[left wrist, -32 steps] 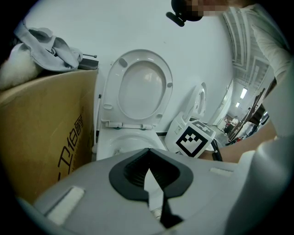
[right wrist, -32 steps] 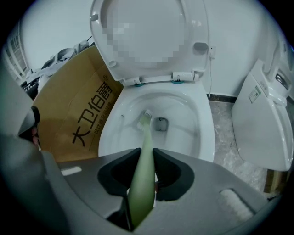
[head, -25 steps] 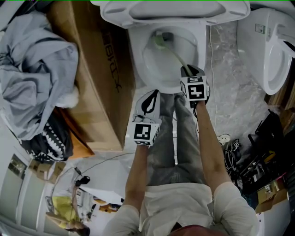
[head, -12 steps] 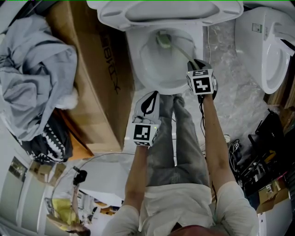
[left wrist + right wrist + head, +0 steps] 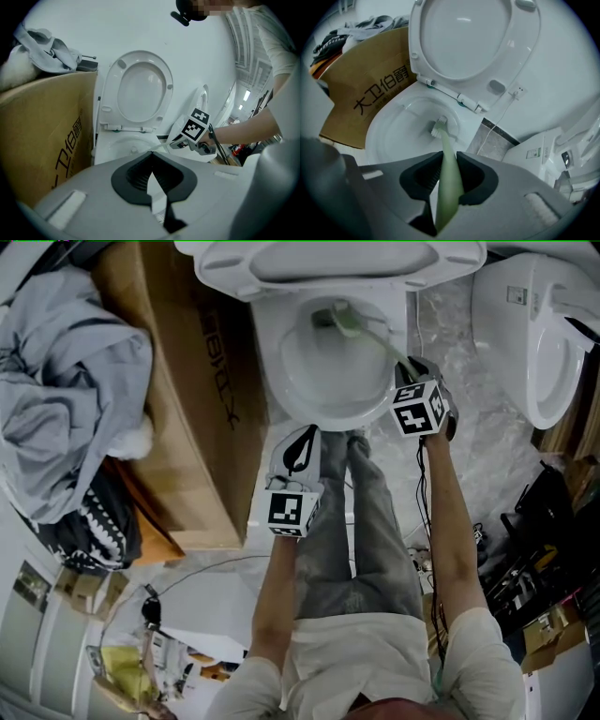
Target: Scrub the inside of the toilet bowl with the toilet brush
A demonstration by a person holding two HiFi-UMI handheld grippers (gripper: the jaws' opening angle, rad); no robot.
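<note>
The white toilet bowl (image 5: 281,371) stands open at the top of the head view, its lid (image 5: 473,42) raised. A pale green toilet brush (image 5: 345,321) has its head against the far inner wall of the bowl (image 5: 393,136), near the drain. My right gripper (image 5: 407,369) hovers at the bowl's right front rim, shut on the brush handle (image 5: 447,183), and the bristle head (image 5: 439,125) points down into the bowl. My left gripper (image 5: 302,444) hangs shut and empty in front of the bowl, above the person's knees. In the left gripper view my left gripper (image 5: 151,157) faces the bowl (image 5: 119,145) and the right gripper (image 5: 194,133).
A large cardboard box (image 5: 192,399) stands tight against the toilet's left side, with grey cloth (image 5: 66,362) heaped on it. A second toilet (image 5: 534,334) is at the right across a marbled floor strip (image 5: 459,343). Cables and tools (image 5: 525,577) lie at the lower right.
My right gripper has moved right and slightly away from me, sweeping the brush head rightwards along the bowl's far wall. The left gripper has stayed put.
</note>
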